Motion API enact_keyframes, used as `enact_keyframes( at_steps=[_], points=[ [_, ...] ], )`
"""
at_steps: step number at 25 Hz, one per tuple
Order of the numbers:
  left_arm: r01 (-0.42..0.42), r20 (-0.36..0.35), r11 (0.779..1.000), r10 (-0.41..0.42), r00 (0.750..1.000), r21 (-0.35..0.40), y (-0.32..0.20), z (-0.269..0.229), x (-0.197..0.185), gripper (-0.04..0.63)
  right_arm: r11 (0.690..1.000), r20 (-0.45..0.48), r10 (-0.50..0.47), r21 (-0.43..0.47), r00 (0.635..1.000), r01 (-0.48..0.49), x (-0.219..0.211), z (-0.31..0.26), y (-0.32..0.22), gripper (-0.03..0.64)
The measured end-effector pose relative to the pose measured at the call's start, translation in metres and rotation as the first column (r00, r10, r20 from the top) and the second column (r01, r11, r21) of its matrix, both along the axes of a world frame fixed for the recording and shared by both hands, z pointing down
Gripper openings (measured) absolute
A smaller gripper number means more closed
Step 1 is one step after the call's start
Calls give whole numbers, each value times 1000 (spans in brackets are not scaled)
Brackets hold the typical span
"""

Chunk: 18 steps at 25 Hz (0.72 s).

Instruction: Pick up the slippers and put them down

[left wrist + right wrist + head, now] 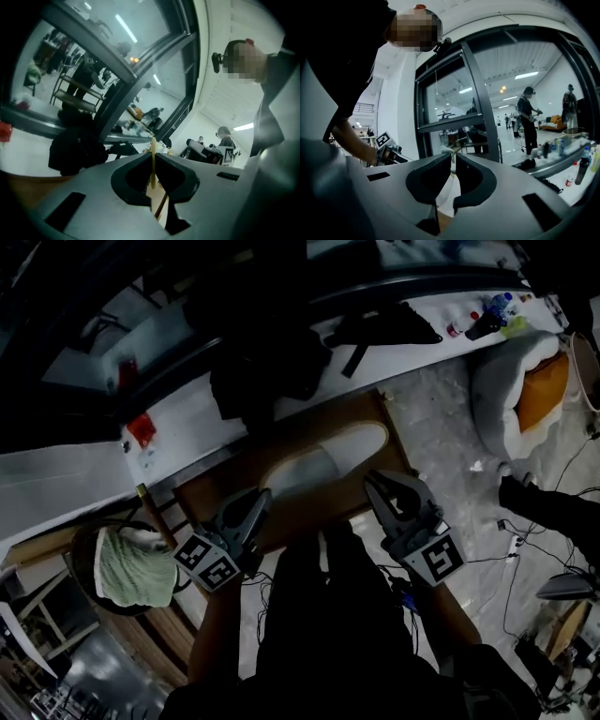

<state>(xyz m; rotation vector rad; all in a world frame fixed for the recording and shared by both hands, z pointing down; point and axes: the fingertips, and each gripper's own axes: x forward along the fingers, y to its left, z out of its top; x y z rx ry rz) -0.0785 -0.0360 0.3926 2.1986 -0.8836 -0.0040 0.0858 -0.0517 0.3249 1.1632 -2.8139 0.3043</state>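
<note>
A white slipper (323, 465) lies flat on a brown wooden table (375, 413), toe toward the upper right. My left gripper (261, 498) hovers at the slipper's near left end, jaws shut with nothing between them. My right gripper (372, 482) sits just right of the slipper, also shut and empty. In the left gripper view the left gripper (153, 154) shows only a thin slit, with brown wood behind it. In the right gripper view the right gripper (453, 159) meets at its tips, and the white slipper (447, 190) shows below through the hollow between the jaws.
A white counter (187, 413) behind the table carries dark bags (267, 371) and bottles (492, 315). A round basket with a green towel (131, 568) stands at the left. A white and orange seat (525, 390) and floor cables (525, 540) are at the right.
</note>
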Motion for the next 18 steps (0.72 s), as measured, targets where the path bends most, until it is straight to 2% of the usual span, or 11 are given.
enact_keyframes(
  at_steps=[5,11,18],
  points=[
    [5,3,995,-4,1000,-99,9,56,-3,29,998,-3,2,-58,1000,-2,3,44,1,41],
    [18,41,988,-12,999,-151,13,103,-10,29,994,8,-7,-111,1000,8,-2,85,6,41],
    [47,195,990,-21,981,-130,9,144,-25,29,988,4,-46,-150,999,46,-10,122,12,41]
  ],
)
